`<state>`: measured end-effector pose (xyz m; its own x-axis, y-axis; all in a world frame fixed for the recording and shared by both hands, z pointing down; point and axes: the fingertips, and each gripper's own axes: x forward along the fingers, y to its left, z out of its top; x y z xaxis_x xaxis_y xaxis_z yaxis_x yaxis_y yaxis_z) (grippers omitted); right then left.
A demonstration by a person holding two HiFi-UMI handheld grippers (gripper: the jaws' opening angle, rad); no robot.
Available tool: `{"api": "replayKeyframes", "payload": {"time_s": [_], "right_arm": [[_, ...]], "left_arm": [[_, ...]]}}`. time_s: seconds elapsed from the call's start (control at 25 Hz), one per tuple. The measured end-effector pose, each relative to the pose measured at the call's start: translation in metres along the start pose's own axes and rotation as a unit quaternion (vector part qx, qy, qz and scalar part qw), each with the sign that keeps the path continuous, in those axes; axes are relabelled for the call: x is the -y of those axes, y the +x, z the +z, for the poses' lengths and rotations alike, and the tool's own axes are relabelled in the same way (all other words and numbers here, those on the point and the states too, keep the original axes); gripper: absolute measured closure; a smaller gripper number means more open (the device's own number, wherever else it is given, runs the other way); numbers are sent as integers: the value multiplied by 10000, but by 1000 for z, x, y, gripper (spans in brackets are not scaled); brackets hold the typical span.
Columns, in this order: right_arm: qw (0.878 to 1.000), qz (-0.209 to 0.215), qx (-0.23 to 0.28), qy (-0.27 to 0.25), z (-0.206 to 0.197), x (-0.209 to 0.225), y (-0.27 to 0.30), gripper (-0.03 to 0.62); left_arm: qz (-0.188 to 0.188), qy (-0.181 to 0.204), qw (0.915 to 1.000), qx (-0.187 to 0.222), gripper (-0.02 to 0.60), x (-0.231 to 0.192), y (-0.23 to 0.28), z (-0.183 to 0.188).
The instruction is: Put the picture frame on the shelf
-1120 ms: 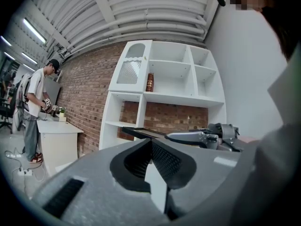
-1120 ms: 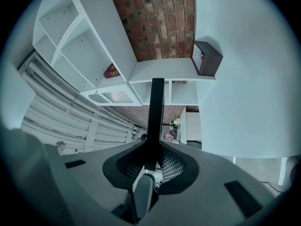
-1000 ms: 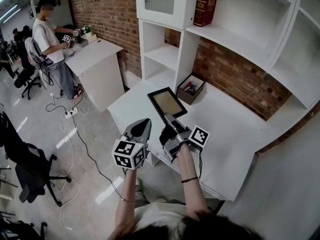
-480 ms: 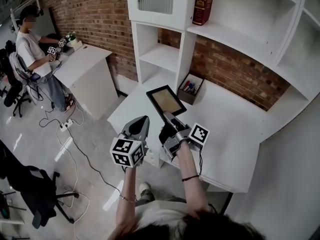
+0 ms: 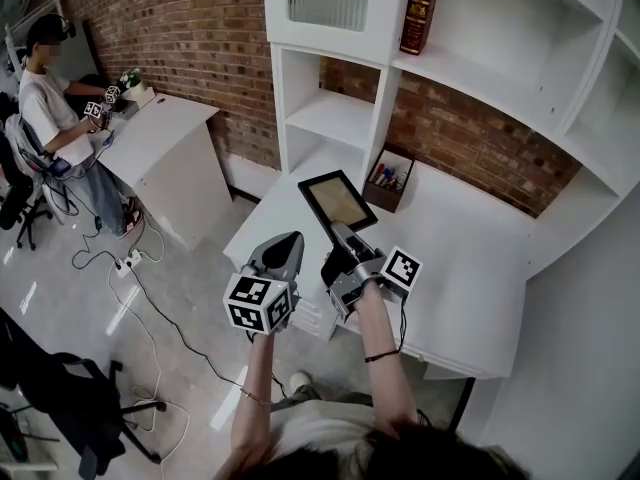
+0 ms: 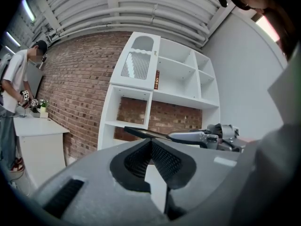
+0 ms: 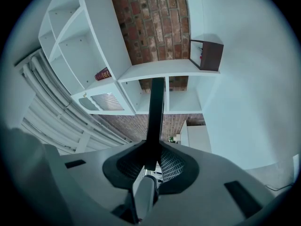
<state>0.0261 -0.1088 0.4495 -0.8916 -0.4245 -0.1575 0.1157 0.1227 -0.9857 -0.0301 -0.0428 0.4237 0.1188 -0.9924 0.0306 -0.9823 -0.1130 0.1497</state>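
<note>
The picture frame (image 5: 339, 199), black-rimmed with a tan panel, is held out over the white desk (image 5: 470, 268), tilted, in front of the white shelf unit (image 5: 335, 118). My right gripper (image 5: 346, 236) is shut on its near edge. In the right gripper view the frame (image 7: 155, 107) runs edge-on up from between the pads of that gripper (image 7: 153, 160). My left gripper (image 5: 283, 251) hangs beside it on the left, shut, with nothing in it. The left gripper view shows its jaws (image 6: 150, 142) meeting, with the frame (image 6: 141, 133) and right gripper (image 6: 207, 136) beyond.
A brown box of pens (image 5: 391, 179) stands on the desk under the shelves. A red book (image 5: 418, 10) stands on an upper shelf. At the left a person (image 5: 45, 83) works at another white desk (image 5: 165, 133). Cables and an office chair (image 5: 60, 398) are on the floor.
Both grippers and the frame have been carried level alongside the desk, and the view has swung a little. The right gripper's hold on the frame is unchanged.
</note>
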Motion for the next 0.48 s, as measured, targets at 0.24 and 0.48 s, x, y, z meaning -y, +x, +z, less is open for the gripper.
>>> {"api": "replayKeyframes", "payload": {"time_s": [0.24,0.48], "right_arm": [[10000,12,38,-47,-16,7,17,523],[10000,-5,19,-35,-22,12,28,523]], "left_arm": [[15,-37,10000,-29,571,-29,-10,-3],[-16,-74,10000,-27,571,-40,-9,-6]]}}
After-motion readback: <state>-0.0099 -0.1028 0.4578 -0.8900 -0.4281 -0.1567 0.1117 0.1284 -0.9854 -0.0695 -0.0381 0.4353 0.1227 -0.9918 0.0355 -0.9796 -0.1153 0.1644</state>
